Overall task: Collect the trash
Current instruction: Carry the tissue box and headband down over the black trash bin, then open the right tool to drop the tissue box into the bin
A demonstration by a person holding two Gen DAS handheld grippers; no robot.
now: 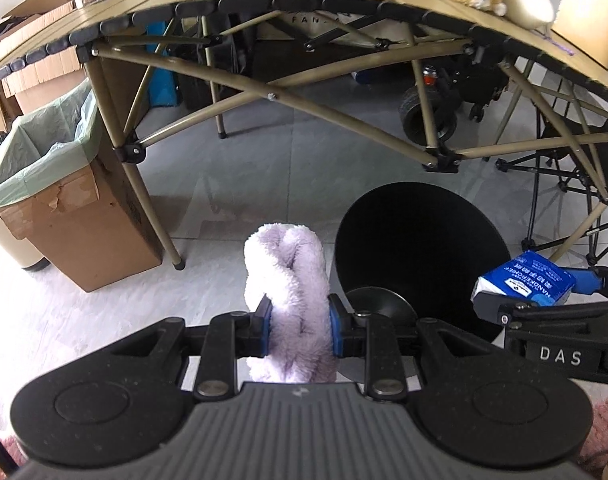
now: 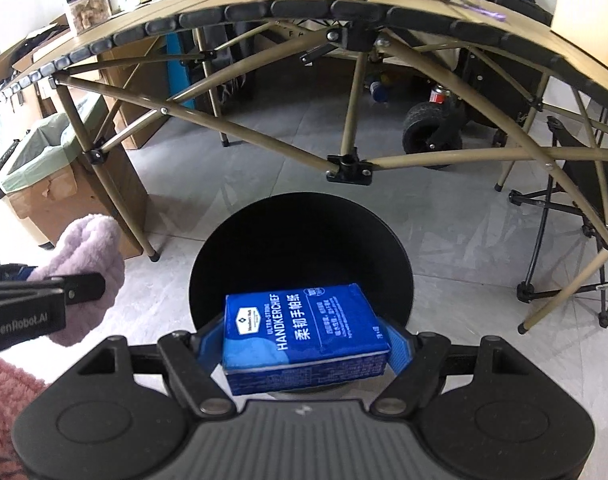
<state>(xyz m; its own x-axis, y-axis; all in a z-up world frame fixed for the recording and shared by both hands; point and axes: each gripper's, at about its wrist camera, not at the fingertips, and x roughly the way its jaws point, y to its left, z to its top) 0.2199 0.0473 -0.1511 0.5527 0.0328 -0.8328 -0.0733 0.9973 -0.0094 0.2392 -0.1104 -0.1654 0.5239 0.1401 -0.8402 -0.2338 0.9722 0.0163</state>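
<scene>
My left gripper is shut on a fluffy lilac cloth, held above the floor just left of a round black bin. My right gripper is shut on a blue handkerchief tissue pack, held over the near rim of the black bin. The tissue pack also shows in the left wrist view, at the bin's right side. The lilac cloth also shows in the right wrist view, left of the bin.
A tan folding table stands behind the bin, with plush toys and a jar on it. A cardboard box lined with a green bag stands at the left by a table leg. A wheeled cart and a folding chair stand at the right.
</scene>
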